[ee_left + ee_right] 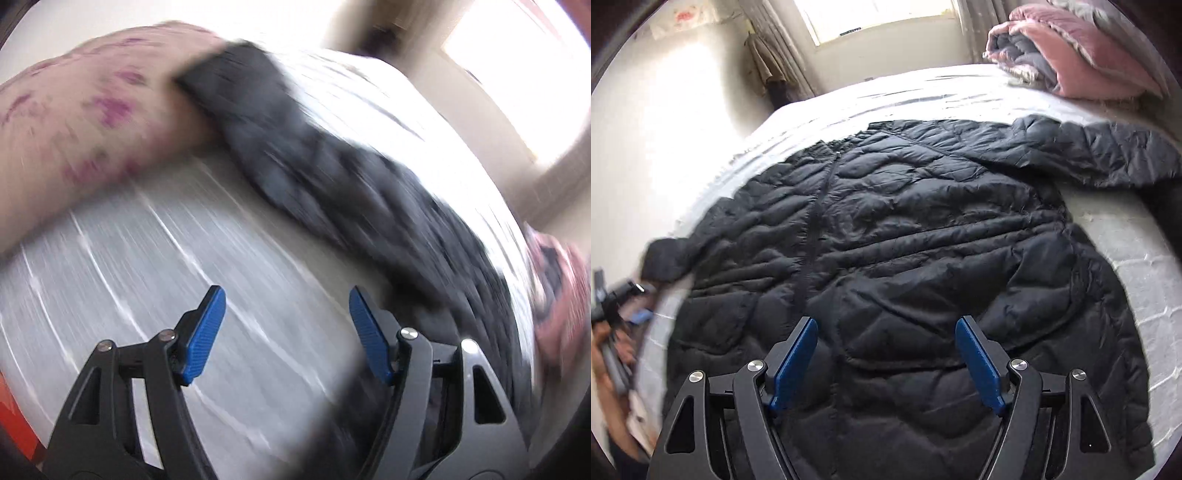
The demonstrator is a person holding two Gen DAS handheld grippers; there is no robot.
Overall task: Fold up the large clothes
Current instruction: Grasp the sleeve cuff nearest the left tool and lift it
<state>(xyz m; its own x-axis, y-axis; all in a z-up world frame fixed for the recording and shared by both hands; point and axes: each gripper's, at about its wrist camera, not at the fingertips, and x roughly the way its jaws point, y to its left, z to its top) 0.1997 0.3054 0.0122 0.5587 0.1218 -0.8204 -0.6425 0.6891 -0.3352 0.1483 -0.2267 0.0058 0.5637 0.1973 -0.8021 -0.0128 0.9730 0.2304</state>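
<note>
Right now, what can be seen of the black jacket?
The jacket is a black quilted puffer with a slightly shiny, crinkled shell. It lies spread flat, front up, on the white bed, its zipper closed down the middle. One sleeve stretches out toward the pink folded blanket; the other reaches the bed's opposite edge. The right gripper hovers open above its lower part; contact cannot be told. In the left view it is blurred.
</note>
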